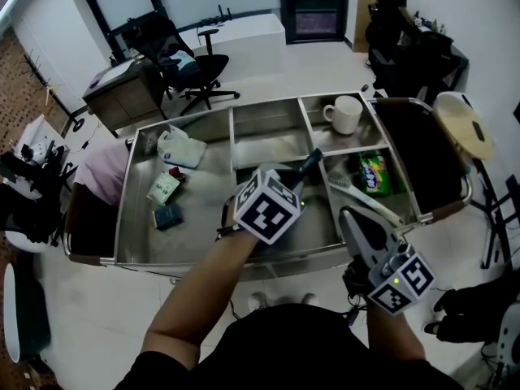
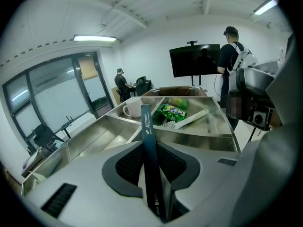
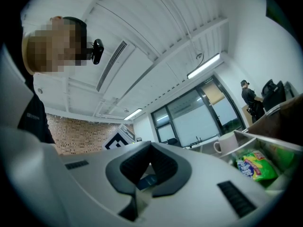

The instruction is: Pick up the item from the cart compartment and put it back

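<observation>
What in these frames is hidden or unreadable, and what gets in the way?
- Print on the dark strip in the left gripper: left gripper view, too small.
- Middle compartment floor: head view, mostly behind the left gripper's marker cube.
- Small items in the left compartment: head view, too small to name.
- Dark-blue bit at the right gripper's notch: right gripper view, too small.

Cart (image 1: 122,222): mug (image 1: 344,114) behind snack bag (image 1: 374,173), brush (image 1: 366,201) beside.
</observation>
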{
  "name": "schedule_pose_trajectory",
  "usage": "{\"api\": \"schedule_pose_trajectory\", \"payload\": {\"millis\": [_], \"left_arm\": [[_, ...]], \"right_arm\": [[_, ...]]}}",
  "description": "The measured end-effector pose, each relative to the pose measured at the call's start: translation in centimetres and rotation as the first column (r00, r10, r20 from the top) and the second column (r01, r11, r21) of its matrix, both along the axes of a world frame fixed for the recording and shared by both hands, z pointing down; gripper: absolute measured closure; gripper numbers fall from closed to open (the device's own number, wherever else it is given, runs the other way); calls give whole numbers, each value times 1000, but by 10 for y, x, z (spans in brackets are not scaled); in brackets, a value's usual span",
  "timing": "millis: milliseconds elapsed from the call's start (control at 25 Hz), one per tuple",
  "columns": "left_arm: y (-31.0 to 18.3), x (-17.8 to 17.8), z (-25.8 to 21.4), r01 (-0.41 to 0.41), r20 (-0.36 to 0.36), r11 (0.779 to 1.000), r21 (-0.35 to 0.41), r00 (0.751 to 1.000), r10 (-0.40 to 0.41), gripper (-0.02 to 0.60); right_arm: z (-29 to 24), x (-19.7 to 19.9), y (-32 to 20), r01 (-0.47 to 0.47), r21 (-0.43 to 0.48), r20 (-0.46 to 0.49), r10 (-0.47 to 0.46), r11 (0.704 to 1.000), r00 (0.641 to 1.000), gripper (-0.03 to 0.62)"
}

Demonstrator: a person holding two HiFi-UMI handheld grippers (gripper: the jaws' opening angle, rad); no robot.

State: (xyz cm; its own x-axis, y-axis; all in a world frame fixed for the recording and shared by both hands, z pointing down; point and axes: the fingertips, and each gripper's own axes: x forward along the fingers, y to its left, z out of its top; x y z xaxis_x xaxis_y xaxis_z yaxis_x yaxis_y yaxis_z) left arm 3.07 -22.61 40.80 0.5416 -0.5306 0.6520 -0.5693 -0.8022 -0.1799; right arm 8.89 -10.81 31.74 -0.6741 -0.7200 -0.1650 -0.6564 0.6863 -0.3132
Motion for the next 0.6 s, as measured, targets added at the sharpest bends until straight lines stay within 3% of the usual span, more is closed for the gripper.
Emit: {"api": "schedule_pose_trajectory", "payload": {"millis": [240,280,320,360,600], "left_arm": [[3,-2,11,20,-21,997,-69,1000,-21,493],[6,0,12,7,-27,997,-79,1000,-9,480],[8,2,13,-7,-36,996,-87,999,4,380],[11,4,12,-19,-47,996,-92,999,14,327],[11,3,-2,-13,-112,998,-59,994,6,319]], "right_arm": [[-1,5,1,-9,1,0,9,1000,1000,579],[0,6,1,-9,1,0,9,1000,1000,579],[0,5,0,-8,1,-1,8,1000,1000,579],[0,5,0,-6,1,-1,6,1000,1000,579],[-1,-1,0,6,1,-5,-6,1000,1000,579]]}}
